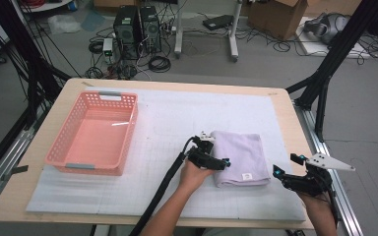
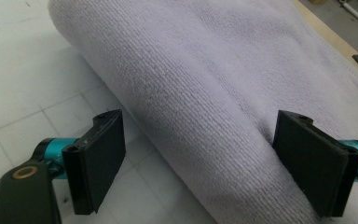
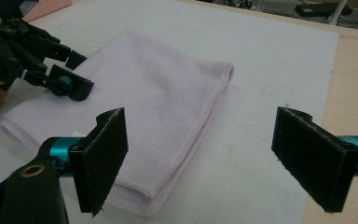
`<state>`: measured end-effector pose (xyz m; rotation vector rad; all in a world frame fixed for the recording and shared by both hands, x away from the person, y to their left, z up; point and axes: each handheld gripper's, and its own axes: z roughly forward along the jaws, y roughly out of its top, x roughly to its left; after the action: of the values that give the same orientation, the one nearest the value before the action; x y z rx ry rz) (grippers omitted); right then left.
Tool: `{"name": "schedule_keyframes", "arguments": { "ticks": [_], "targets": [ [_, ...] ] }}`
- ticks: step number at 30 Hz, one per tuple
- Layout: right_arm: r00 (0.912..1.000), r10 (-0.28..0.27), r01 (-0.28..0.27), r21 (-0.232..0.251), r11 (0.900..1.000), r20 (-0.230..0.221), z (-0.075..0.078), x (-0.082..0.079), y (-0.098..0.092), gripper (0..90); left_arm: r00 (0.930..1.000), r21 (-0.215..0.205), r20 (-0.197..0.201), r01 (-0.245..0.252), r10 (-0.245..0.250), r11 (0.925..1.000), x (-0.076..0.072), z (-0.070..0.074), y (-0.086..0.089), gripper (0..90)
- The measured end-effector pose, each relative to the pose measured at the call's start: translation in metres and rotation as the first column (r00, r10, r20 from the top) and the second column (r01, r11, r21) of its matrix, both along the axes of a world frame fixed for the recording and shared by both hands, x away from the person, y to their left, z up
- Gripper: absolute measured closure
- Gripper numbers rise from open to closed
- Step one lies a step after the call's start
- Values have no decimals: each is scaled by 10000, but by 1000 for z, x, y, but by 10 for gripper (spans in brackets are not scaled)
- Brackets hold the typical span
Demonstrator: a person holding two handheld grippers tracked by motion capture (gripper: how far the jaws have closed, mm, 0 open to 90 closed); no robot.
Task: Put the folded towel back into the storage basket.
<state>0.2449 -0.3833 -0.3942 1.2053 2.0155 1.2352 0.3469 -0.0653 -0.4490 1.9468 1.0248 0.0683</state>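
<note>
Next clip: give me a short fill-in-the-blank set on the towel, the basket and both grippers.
1. The folded towel lies on the white ____.
2. The pink basket sits to the towel's ____ in the high view.
3. The left gripper straddles the towel's folded edge with jaws ____.
4. The right gripper waits off the towel, holding ____.

Missing words: mat; left; open; nothing

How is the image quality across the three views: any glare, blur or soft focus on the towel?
High view: even light, a small glare streak on the floor of the pink basket, and the towel looks soft. Left gripper view: the towel's weave is sharp in the middle and softens toward the top. Right gripper view: the towel's stitched hem is crisp, the white mat is bright, and the shadows are faint.
</note>
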Motion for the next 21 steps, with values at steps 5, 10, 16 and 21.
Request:
{"name": "schedule_keyframes", "arguments": {
  "ticks": [5,10,16,21],
  "targets": [
    [10000,25,-25,-25,10000,-33,-1,1,1,171,9995,482,268,-156,144,9987,-5,1,-6,220],
    [10000,50,-50,-44,10000,-32,-1,2,2,171,9995,-311,64,319,-318,9990,-9,-2,-7,587],
    [10000,83,-83,-33,10000,-12,0,1,2,171,9976,-1420,-644,162,-256,9897,-5,-6,4,700],
    [10000,4,-4,103,9999,31,2,0,-2,171,9955,-2557,-587,564,-738,9651,-2,-3,15,708]
  ]
}}
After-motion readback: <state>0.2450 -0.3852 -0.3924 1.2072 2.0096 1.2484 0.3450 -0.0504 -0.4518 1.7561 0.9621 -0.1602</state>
